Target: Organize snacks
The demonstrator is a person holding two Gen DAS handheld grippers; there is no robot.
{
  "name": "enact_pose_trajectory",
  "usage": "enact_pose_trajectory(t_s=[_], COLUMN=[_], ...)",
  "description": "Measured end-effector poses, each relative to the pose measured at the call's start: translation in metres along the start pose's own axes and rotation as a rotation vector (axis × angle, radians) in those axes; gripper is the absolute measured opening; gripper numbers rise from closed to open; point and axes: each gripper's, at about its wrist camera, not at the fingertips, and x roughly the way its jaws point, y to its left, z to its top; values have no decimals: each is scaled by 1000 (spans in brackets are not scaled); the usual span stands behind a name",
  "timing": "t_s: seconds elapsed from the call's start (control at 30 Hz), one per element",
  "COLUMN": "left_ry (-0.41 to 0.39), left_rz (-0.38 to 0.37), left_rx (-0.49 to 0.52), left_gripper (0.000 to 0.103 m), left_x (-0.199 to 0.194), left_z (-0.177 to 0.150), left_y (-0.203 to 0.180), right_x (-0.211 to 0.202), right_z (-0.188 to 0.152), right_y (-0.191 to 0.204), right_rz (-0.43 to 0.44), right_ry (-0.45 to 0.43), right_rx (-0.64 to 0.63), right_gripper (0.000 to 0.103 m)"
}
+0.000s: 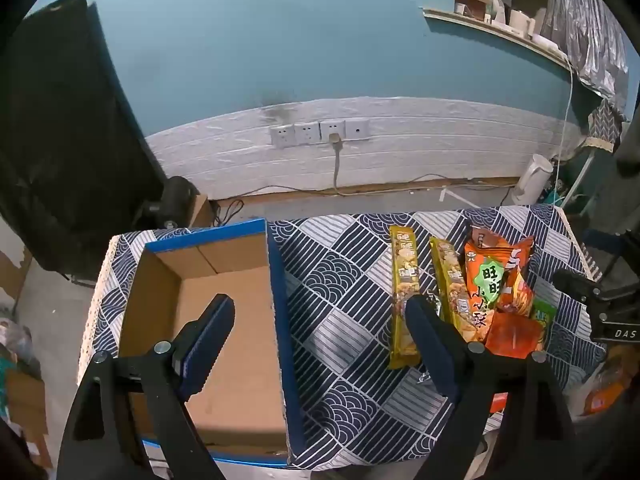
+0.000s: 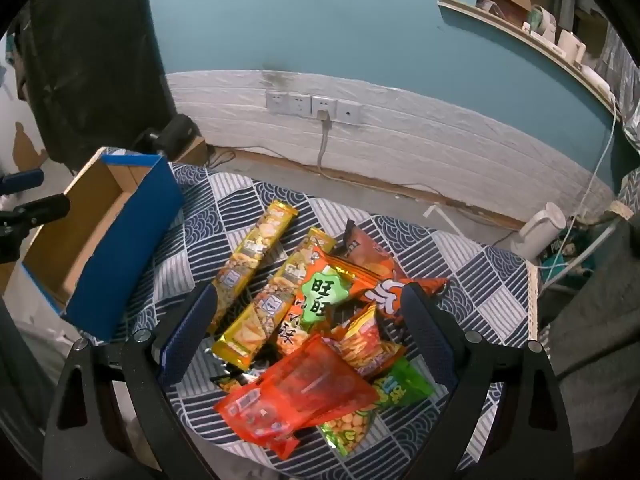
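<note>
The snack pile (image 2: 316,320) was framed directly under the right claw (image 2: 308,320), gaping wide and empty; the left claw (image 1: 320,340), equally spread and empty, was hung nearer the box (image 1: 224,312).

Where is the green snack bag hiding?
In the right wrist view the green snack bag lies at the near right of the pile, partly tucked under the see-through red pouch, on the patterned cloth.
</note>
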Motion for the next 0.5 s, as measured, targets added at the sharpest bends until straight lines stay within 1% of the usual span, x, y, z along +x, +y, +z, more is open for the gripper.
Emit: enact_pose_trajectory(t_s=[0.03, 0.2, 0.4, 0.5], left_ry=[-3, -22, -37, -43], left_rz=[4, 8, 22, 12], left_rx=[3, -5, 6, 10], left_gripper=[88, 88, 88, 88], left_x=[0, -1, -1, -4], left_z=[0, -1, 3, 3], left_y=[0, -1, -11, -5], right_x=[2, 0, -2, -3], right_z=[-4, -4, 0, 1], right_y=[-6, -8, -4, -6], right_rz=[2, -2, -6, -10], right_ry=[5, 4, 5, 4], right_rx=[9, 7, 6, 11], right_gripper=[91, 91, 91, 91])
